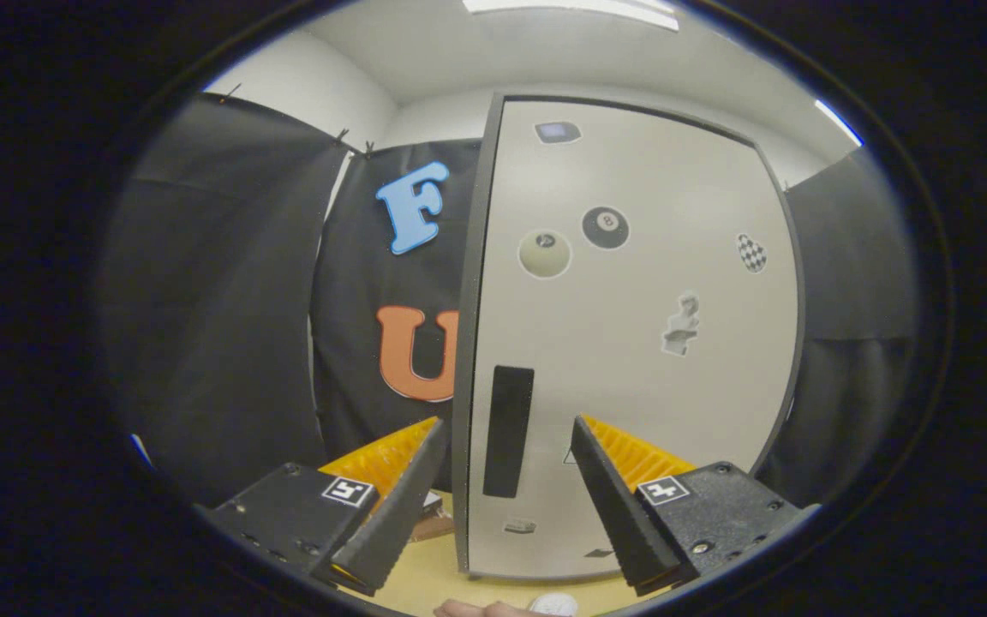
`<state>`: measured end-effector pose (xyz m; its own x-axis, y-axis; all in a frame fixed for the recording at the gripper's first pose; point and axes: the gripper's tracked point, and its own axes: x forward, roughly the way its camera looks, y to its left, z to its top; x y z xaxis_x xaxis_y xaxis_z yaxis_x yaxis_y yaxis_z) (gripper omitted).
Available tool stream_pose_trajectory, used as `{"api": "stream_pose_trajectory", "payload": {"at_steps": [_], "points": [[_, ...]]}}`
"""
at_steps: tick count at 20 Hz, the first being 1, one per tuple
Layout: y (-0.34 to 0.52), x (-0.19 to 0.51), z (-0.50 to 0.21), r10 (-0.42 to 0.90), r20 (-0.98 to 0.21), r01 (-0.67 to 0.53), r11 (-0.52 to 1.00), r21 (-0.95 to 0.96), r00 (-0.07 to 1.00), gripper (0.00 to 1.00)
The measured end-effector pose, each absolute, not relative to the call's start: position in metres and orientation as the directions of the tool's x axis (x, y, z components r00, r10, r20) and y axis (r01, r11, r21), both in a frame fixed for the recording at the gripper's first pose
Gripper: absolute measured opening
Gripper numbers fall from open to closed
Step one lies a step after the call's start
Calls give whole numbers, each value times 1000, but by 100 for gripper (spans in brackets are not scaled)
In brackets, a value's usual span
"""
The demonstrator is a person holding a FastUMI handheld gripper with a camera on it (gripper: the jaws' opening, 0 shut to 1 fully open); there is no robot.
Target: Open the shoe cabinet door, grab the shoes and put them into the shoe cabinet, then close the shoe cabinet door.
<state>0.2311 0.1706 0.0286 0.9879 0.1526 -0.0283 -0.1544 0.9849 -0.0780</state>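
Two spread fingers of the empty gripper (506, 441) frame the cabinet door's (631, 343) upright handle (508, 431), straight ahead.

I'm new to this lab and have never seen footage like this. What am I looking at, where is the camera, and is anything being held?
The camera rides on a hand-held gripper and looks forward along its two fingers, the wedge shapes low in the picture. The jaws stand open and hold nothing. Just ahead of them stands a pale shoe cabinet door, shut as far as I can tell, dotted with stickers. Its dark vertical handle sits between the fingers, beyond their tips. The cabinet rests on a light wooden surface. Black cloth walls the booth behind.
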Motion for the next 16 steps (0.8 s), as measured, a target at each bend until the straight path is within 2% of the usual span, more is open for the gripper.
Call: {"api": "stream_pose_trajectory", "payload": {"at_steps": [5, 6, 9, 11, 14, 16], "points": [[170, 273, 17, 107, -63, -109, 993, -36, 992, 95], [166, 276, 15, 94, -70, -96, 995, -21, 993, 77], [178, 281, 11, 167, -90, -159, 984, 85, 982, 54], [177, 283, 14, 145, -68, -138, 985, 101, 987, 42], [174, 280, 12, 114, -80, -112, 993, 22, 990, 35], [174, 278, 11, 128, -100, -125, 991, 36, 987, 33]]}}
